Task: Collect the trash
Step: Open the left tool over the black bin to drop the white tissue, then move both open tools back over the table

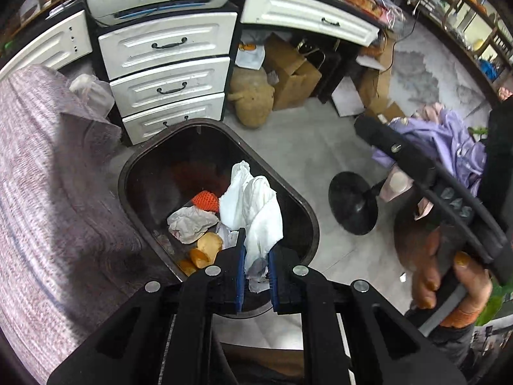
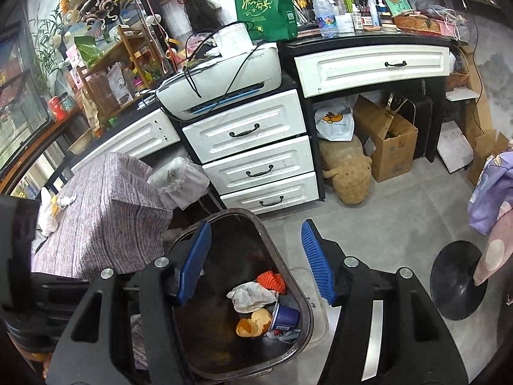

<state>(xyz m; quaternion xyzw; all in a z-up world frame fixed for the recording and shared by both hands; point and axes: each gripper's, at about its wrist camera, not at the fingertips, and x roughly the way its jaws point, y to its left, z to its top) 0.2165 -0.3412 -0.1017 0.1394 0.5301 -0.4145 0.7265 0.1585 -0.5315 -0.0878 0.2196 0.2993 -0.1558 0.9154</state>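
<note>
left gripper [image 1: 256, 266] pinches the white tissue wad [image 1: 253, 205] right over the bin [image 1: 301, 199], ready to drop. right gripper [image 2: 256, 263] hangs empty, jaws half apart; more scraps [image 2: 51, 208] wait at nine o'clock.

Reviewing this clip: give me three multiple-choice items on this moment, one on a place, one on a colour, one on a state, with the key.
1. Where is the orange peel?
A. inside the bin
B. on the striped cloth
C. on the printer

2. What colour are the pads of the right claw?
A. red
B. blue
C. white

3. What is the left claw doing?
A. standing wide open
B. gripping a cup
C. clamped on a white tissue

Key: 1 A, it lies among the trash in the bin; 2 B, both pads show blue; 3 C, the tissue sits pinched between its pads above the bin.
</note>
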